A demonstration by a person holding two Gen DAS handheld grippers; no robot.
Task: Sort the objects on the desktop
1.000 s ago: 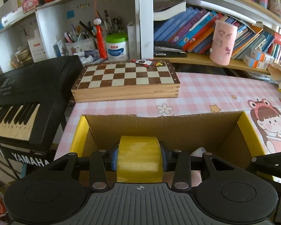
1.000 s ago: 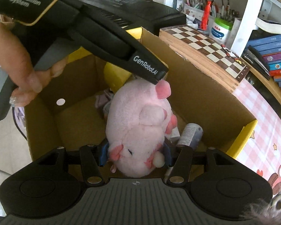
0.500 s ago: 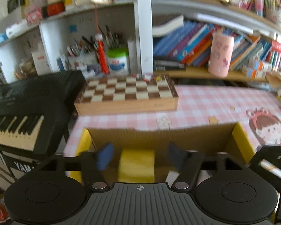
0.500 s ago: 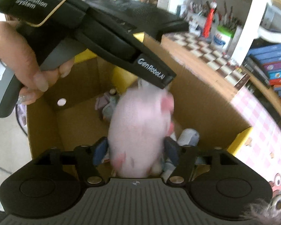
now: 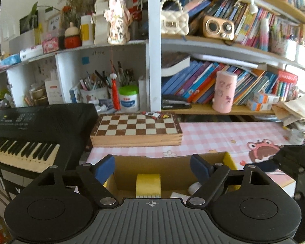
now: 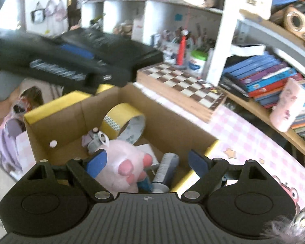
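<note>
A pink checked tablecloth (image 5: 213, 136) covers the desk below crowded bookshelves (image 5: 223, 46), beside a keyboard (image 5: 30, 130) and chessboard (image 5: 136, 125). Both grippers tilt downward above the cardboard box (image 6: 172, 122). The left gripper (image 5: 152, 167) and right gripper (image 6: 146, 162) are opening, pinching nothing. Inside lie the yellow tape roll (image 6: 122, 116), pink plush (image 6: 124, 164) and a grey tube (image 6: 165, 168).

Matt brown corrugated cardboard box (image 6: 172, 122); glossy yellow tape roll (image 6: 122, 120); soft fuzzy pink plush toy (image 6: 122, 166); smooth varnished wooden chessboard (image 5: 136, 130); ribbed matt black plastic gripper body (image 5: 152, 223).
</note>
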